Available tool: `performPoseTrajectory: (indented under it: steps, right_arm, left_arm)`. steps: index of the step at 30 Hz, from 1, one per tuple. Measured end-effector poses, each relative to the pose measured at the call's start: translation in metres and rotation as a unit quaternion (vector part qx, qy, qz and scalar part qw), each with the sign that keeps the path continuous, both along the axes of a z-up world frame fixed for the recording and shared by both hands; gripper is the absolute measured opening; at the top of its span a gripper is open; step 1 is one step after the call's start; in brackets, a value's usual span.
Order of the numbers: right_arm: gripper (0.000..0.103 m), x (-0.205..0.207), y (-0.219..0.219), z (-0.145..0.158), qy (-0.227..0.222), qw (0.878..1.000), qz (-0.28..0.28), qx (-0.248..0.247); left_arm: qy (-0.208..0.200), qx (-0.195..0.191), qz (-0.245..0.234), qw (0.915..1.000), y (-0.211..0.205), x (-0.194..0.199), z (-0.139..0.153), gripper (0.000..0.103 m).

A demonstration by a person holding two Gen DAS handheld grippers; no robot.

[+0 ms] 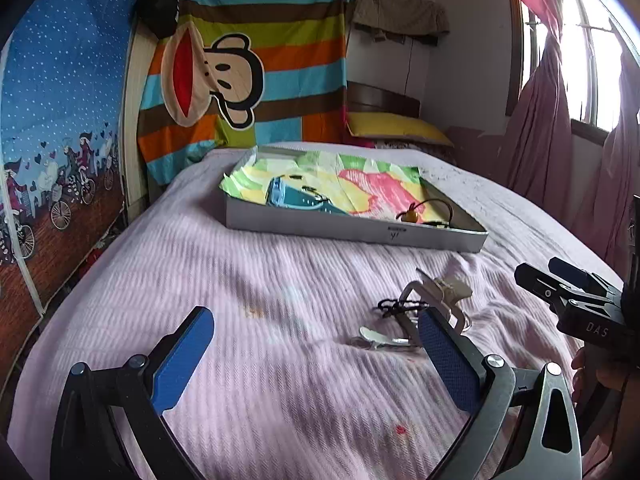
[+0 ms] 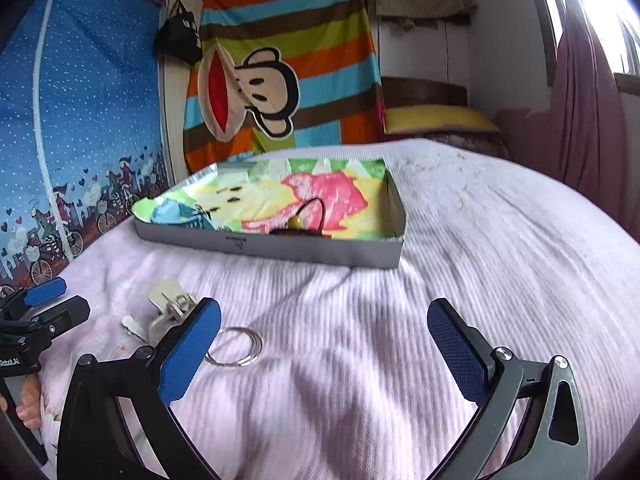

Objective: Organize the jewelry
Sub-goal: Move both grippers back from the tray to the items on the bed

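A shallow grey box [image 1: 352,232] [image 2: 280,250] lined with bright patterned paper lies on the bed. Inside it are a blue watch [image 1: 298,200] and a black cord necklace with a yellow pendant [image 1: 416,216] [image 2: 298,222]. Loose on the pink bedspread lie a beige claw clip [image 1: 444,290] [image 2: 172,300], a black cord [image 1: 394,308], a white hair clip [image 1: 380,338] [image 2: 134,326] and thin silver bangles [image 2: 236,348]. My left gripper [image 1: 316,344] hangs open just left of the clips. Above the bangles, my right gripper [image 2: 324,340] is open and holds nothing.
The pink ribbed bedspread [image 1: 260,280] covers the whole bed. A yellow pillow [image 1: 396,128] lies at the head. A striped cartoon sheet [image 1: 256,60] and a blue printed curtain [image 1: 60,120] hang on the left; purple curtains [image 1: 540,128] hang by the window on the right.
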State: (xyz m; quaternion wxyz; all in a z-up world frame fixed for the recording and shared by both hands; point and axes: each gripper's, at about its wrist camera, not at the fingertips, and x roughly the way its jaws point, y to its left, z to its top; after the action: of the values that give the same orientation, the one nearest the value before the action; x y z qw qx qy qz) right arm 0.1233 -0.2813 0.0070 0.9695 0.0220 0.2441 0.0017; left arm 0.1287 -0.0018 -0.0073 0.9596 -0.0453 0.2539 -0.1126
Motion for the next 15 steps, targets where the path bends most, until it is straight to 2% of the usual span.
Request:
performPoseTrajectory:
  steps: [9,12,15]
  right_arm:
    - [0.101,0.011,0.007,-0.015,0.036,0.999,0.014,-0.004]
    - [0.099,0.013,0.009,-0.018,0.042,0.999,0.017,-0.003]
    - [0.083,0.017,0.011,-0.021,0.051,0.998,0.025,-0.002]
  left_arm:
    - [0.009,-0.007,-0.035,0.9993,-0.002,0.006,-0.006,0.102]
    - [0.014,-0.002,-0.048,0.9987,-0.007,0.008,-0.008,0.092]
    - [0.023,0.001,-0.064,0.9977,-0.010,0.012,-0.012,0.082]
